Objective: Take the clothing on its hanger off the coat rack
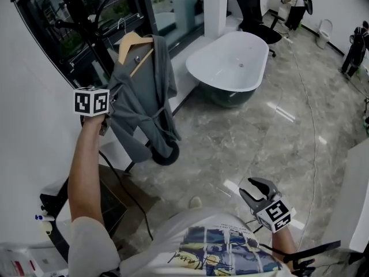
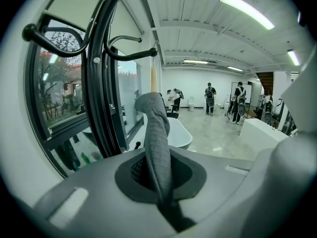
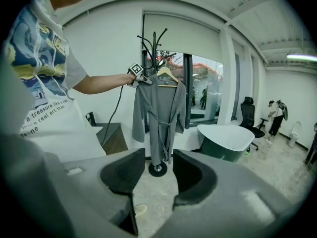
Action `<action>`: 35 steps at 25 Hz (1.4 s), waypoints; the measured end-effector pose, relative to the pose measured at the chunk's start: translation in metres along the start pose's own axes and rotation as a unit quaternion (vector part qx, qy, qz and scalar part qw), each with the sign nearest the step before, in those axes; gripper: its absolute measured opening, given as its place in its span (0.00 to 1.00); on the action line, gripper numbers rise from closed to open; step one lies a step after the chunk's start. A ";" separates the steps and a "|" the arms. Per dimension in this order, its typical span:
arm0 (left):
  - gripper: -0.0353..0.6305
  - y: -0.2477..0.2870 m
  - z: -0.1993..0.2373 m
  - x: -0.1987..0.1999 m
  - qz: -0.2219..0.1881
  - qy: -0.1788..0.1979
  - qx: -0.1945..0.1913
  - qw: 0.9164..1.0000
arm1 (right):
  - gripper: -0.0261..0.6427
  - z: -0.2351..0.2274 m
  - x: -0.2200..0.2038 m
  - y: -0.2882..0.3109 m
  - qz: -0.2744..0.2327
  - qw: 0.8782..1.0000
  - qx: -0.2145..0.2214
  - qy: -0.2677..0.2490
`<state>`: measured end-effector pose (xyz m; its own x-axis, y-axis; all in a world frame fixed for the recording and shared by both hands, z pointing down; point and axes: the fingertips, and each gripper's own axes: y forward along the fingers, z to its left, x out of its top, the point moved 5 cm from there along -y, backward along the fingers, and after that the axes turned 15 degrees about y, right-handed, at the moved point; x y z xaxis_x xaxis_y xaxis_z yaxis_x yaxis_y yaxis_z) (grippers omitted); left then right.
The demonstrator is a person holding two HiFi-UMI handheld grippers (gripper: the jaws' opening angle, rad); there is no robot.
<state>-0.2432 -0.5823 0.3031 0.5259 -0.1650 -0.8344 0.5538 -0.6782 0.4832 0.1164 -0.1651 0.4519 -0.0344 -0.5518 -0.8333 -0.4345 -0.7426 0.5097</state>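
Note:
A grey robe (image 1: 144, 91) hangs on a wooden hanger (image 1: 134, 45) hooked on the black coat rack (image 1: 86, 22) by the window. My left gripper (image 1: 108, 107) is raised to the robe's left shoulder and is shut on a fold of its fabric (image 2: 157, 143), which runs up from between the jaws. In the right gripper view the robe (image 3: 158, 118), hanger (image 3: 167, 73) and rack (image 3: 154, 43) stand straight ahead, some way off. My right gripper (image 1: 258, 190) hangs low by my waist, open and holding nothing (image 3: 156, 175).
The rack's round base (image 1: 165, 153) sits on the marble floor. A white bathtub (image 1: 230, 65) stands to the right of it, with a black office chair (image 1: 253, 10) behind. A dark cabinet (image 1: 112, 203) and a cable lie at lower left. People stand far off (image 1: 297, 4).

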 end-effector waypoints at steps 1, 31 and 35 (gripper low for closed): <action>0.06 0.000 -0.003 0.002 -0.004 0.001 -0.003 1.000 | 0.30 0.000 -0.001 -0.003 0.000 1.000 -0.002 0.001; 0.06 -0.151 -0.283 -0.005 -0.053 0.025 -0.053 0.997 | 0.04 -0.002 -0.060 -0.090 0.009 0.995 0.085 -0.051; 0.06 -0.177 -0.317 -0.011 -0.060 0.027 -0.054 0.996 | 0.04 0.004 -0.071 -0.092 0.017 0.993 0.104 -0.056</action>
<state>-0.1428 -0.2338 0.3111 0.4844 -0.0471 -0.8736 0.6796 -0.6086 0.4096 0.1553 -0.0555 0.4635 -0.1472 -0.5201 -0.8413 -0.6081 -0.6232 0.4917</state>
